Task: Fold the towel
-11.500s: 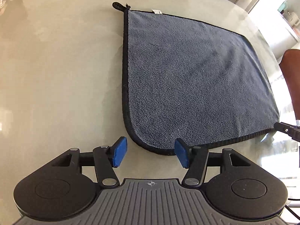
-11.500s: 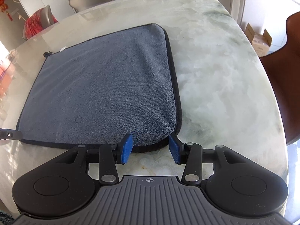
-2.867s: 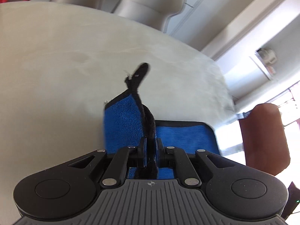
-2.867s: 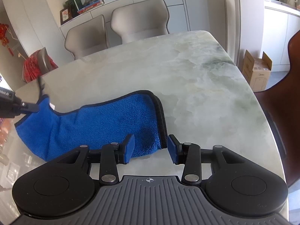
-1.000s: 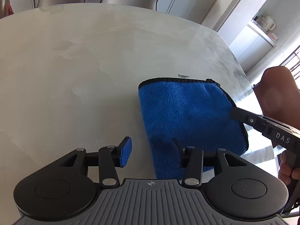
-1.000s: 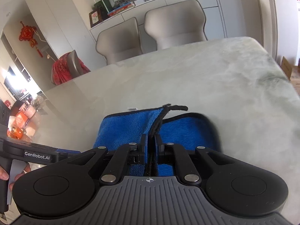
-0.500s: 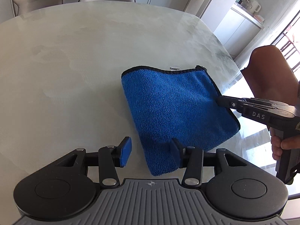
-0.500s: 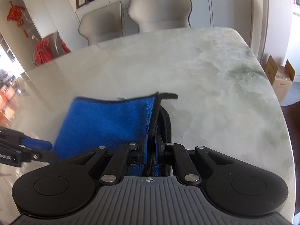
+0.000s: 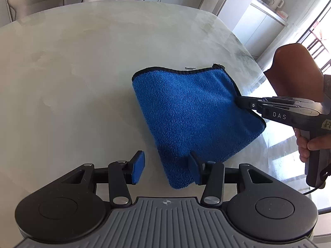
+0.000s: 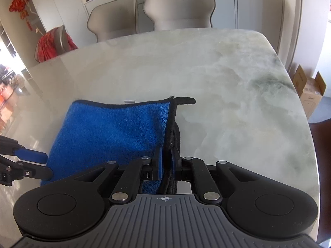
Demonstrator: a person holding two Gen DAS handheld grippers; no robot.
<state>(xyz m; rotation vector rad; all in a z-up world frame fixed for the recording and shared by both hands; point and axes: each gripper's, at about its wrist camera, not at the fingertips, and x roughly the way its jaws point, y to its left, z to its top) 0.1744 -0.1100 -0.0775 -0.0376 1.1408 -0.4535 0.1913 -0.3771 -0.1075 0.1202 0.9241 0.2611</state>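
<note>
On the marble table, our blue towel now lies folded smaller; our right gripper stays clamped on its edge, our left gripper hangs apart, empty.

My left wrist camera sits just behind the left gripper and looks steeply down at the near corner of the blue towel from close above. My right wrist camera rides behind the right gripper, close over the towel's black-trimmed edge, facing two grey chairs beyond it. Both views share the towel, the marble table, and each other's gripper beside the towel.
</note>
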